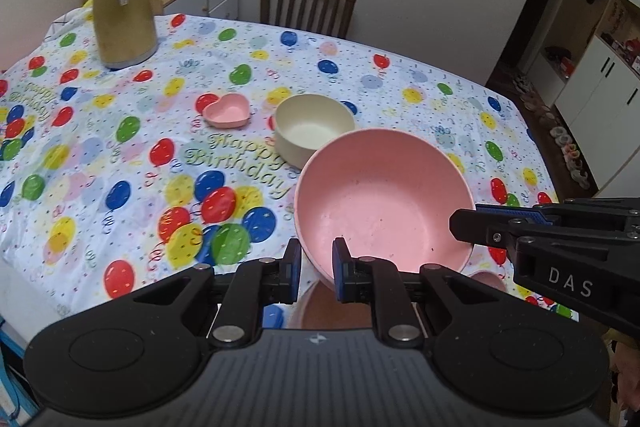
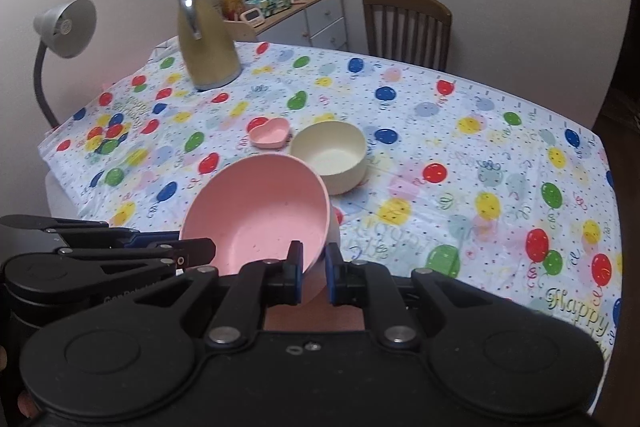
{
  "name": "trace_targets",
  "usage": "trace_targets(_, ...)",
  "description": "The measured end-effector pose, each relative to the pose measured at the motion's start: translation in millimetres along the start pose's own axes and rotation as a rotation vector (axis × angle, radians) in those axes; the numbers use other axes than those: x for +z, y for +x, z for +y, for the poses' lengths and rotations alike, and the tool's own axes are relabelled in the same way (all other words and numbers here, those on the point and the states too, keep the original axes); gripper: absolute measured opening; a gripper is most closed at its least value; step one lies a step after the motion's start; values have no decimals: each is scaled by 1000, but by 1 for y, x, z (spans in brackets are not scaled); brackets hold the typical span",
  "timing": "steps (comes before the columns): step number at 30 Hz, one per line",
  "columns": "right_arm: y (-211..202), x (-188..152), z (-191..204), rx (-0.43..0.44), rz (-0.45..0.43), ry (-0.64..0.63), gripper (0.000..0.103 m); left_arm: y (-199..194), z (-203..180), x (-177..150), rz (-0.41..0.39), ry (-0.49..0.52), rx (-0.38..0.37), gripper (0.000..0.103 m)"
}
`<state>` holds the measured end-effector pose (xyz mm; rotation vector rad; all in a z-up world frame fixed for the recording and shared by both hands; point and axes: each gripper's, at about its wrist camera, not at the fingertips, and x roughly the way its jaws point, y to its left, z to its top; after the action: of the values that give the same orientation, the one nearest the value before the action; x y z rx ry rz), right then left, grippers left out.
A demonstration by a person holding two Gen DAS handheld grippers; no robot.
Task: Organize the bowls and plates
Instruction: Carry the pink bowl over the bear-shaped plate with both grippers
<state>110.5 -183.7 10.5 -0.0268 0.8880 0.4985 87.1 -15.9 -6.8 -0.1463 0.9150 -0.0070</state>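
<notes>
Nearest the lenses, both tongs grip one large pink bowl (image 1: 380,203) that hangs tilted above the tabletop (image 1: 400,75). The left tongs (image 1: 317,269) are pinching the bowl's near rim, one blue pad inside the wall and one outside; the right tongs (image 2: 313,273) are pinching the rim on the opposite side in the same way. In the left view the right tongs (image 1: 464,223) reach in from the side onto the bowl's edge; in the right view the left tongs (image 2: 200,251) do likewise. Directly under the pads something more in pink shows dimly, too hidden to identify. Just beyond the lifted bowl, ahead of both tongs, a cream bowl (image 1: 314,127) stands upright on the balloon-printed cloth, its near side partly covered by the pink rim. A little farther and to the left of it lies a small pink heart-shaped dish (image 1: 226,111), apart from the cream bowl. Far ahead to the left, near the tabletop's far edge, stands a tan jug (image 1: 122,11) with a metal handle. Beyond the tabletop is a wooden chair (image 1: 306,1) against the wall.
</notes>
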Motion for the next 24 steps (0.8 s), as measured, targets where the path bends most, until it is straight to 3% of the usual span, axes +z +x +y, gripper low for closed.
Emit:
trace_targets(11,41,2,57,86,88,-62,11,5,70,-10,40,-54,66,16)
trace_targets(24,114,-4,89,115,250,-52,11,51,118,-17,142,-79,102,15)
